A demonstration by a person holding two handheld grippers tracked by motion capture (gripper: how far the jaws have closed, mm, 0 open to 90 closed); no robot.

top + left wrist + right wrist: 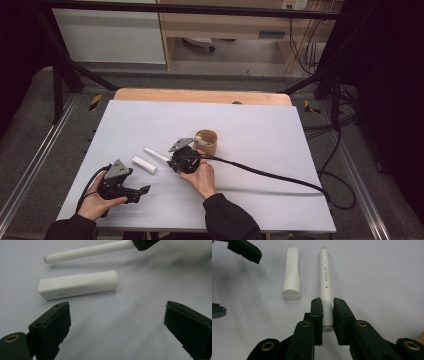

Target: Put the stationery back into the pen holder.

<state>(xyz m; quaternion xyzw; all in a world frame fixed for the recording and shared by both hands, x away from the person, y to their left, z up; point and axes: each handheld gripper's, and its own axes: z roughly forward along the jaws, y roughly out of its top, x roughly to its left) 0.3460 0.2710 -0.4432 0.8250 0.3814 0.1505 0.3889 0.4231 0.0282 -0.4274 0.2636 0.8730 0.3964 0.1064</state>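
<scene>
A white pen (pixel 325 277) printed "KEY POINTS" lies on the pale sheet, and my right gripper (pixel 327 301) is shut on its near end. In the high view that gripper (pixel 173 161) sits mid-table with the pen (pixel 156 153) sticking out to its left. A short white cap-like tube (pixel 77 285) lies parallel beside the pen (pixel 87 251); in the high view the tube (pixel 144 164) is just left of the pen. My left gripper (pixel 117 306) is open with nothing between its jaws, a little short of the tube. In the high view the left gripper (pixel 142 192) rests at front left.
A brown cylindrical cup (pixel 206 141) stands upright just behind the right gripper. The right gripper's black cable (pixel 270 176) trails off to the table's right edge. A wooden tabletop strip (pixel 200 96) shows beyond the sheet's far edge.
</scene>
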